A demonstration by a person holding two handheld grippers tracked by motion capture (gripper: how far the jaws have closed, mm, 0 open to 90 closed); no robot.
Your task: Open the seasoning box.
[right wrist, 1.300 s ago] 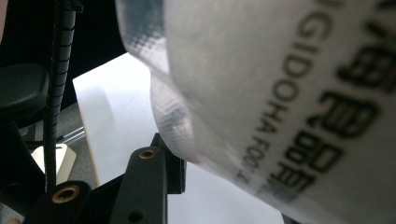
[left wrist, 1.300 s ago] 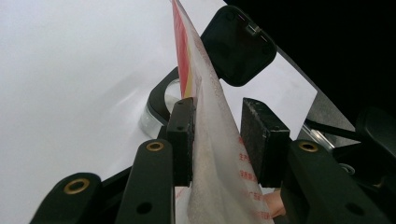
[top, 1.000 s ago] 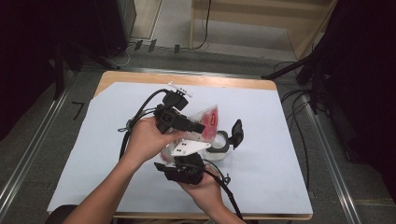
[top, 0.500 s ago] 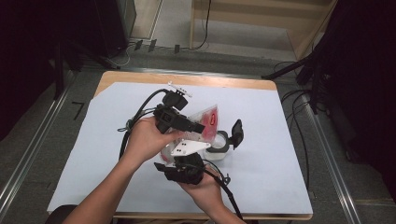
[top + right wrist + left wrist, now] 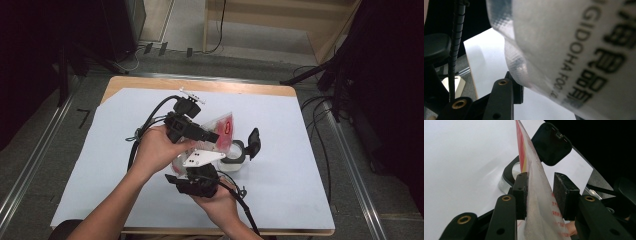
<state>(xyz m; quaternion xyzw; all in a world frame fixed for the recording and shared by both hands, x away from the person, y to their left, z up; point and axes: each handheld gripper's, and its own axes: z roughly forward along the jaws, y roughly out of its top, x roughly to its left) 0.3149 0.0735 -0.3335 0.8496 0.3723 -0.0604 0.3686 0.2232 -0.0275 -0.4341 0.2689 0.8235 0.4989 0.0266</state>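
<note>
A clear plastic bag (image 5: 223, 129) with red print and pale contents hangs tilted over a clear round container (image 5: 233, 160) whose black flip lid (image 5: 254, 143) stands open. My left gripper (image 5: 212, 137) is shut on the bag's upper part; in the left gripper view the bag (image 5: 536, 195) sits between both pads (image 5: 521, 192), with the container (image 5: 508, 173) and lid (image 5: 551, 143) beyond. My right gripper (image 5: 192, 170), under its grey plate, holds the bag's lower end. In the right gripper view the bag (image 5: 574, 50) hides one jaw and presses against the visible finger (image 5: 510, 93).
A white sheet (image 5: 300, 160) covers the wooden table (image 5: 235, 87). Both forearms come in from the bottom edge, and cables (image 5: 145, 130) trail left of the hands. Dark stands and floor cables (image 5: 320, 105) lie beyond the right edge.
</note>
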